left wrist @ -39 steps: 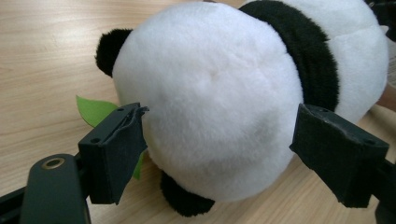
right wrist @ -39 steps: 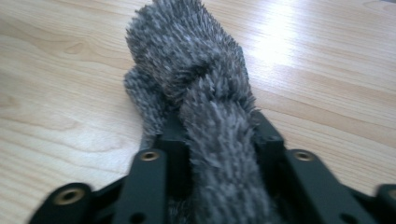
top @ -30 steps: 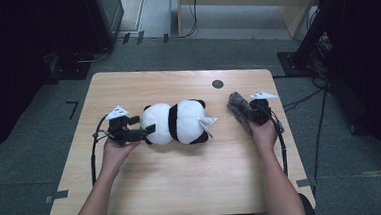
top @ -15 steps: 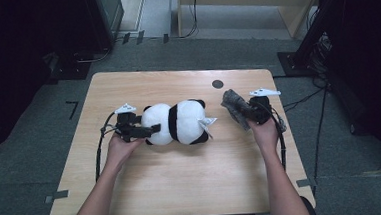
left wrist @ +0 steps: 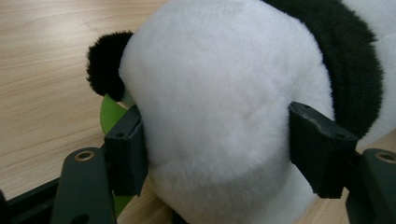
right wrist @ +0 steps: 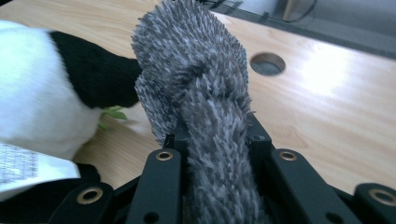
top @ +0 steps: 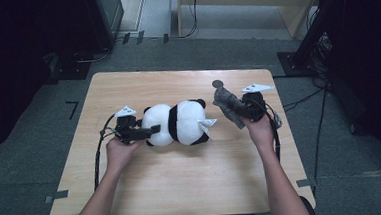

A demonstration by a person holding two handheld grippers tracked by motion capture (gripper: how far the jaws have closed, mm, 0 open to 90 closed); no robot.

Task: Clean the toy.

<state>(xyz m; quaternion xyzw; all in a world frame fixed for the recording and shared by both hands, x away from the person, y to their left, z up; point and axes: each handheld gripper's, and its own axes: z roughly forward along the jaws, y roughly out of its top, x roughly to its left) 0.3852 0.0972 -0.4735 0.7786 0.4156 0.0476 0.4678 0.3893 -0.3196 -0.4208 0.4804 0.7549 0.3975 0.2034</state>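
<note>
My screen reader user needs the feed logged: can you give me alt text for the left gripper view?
The left gripper has its two black jaws pressed into either side of a plush panda's white, rounded body, denting the fur. A black ear and a bit of green show at its left, with the wooden table behind.

The black left gripper [top: 150,131] is spread wide by one hand; the black right gripper [top: 233,110] is clamped narrow.

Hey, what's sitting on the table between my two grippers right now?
The panda plush lies between them in the high view. The left gripper clasps its white end; the right gripper, gripping a grey fuzzy cloth, is just past its tag.
</note>
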